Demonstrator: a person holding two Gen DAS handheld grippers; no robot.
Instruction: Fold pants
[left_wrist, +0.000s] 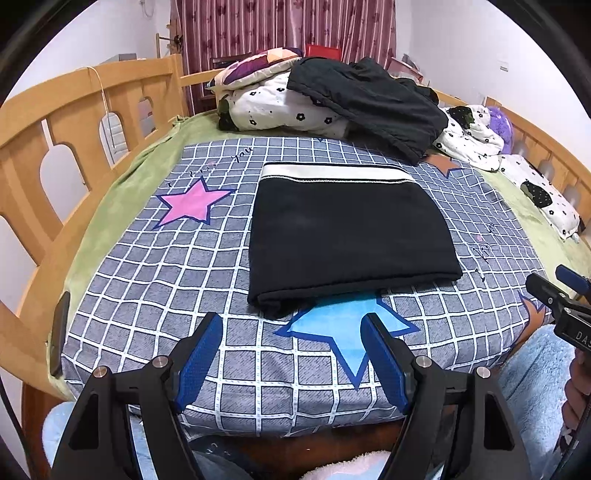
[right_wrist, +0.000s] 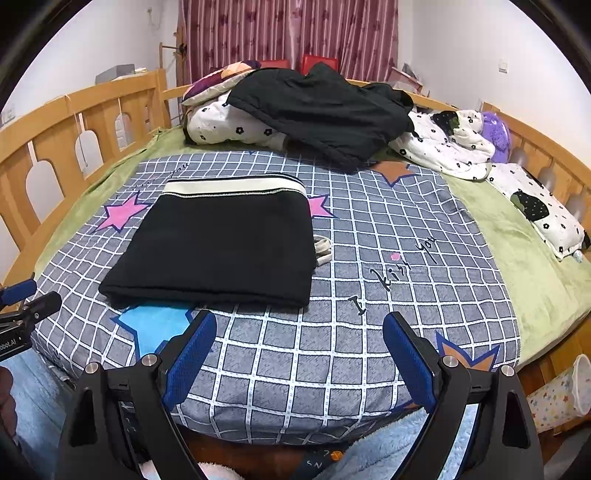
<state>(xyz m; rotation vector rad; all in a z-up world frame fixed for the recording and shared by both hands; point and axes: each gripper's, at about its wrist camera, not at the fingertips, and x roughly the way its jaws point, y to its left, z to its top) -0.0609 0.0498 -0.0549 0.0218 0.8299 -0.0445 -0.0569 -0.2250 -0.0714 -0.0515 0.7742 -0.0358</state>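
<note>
- The pants (left_wrist: 347, 236) are black, soft knit, folded into a flat, thick, near-square pad with a rounded fold along the near edge.
- A cream ribbed waistband (left_wrist: 336, 172) runs across the far edge, toward the pile (left_wrist: 332, 99) of bedding and dark clothes; the fold faces the grippers.
- The pad's slightly longer side seems to run near to far.
- A pale drawstring (right_wrist: 322, 250) pokes out at its right side.
- They lie mid-bed on a grey checked sheet (left_wrist: 155, 280) printed with stars, partly covering a blue star (left_wrist: 343, 328).
- Left gripper (left_wrist: 291, 362): blue ribbed pads, jaws spread wide, holding nothing, just short of the fold.
- Right gripper (right_wrist: 299, 362): jaws likewise wide apart and empty, near the right corner.
</note>
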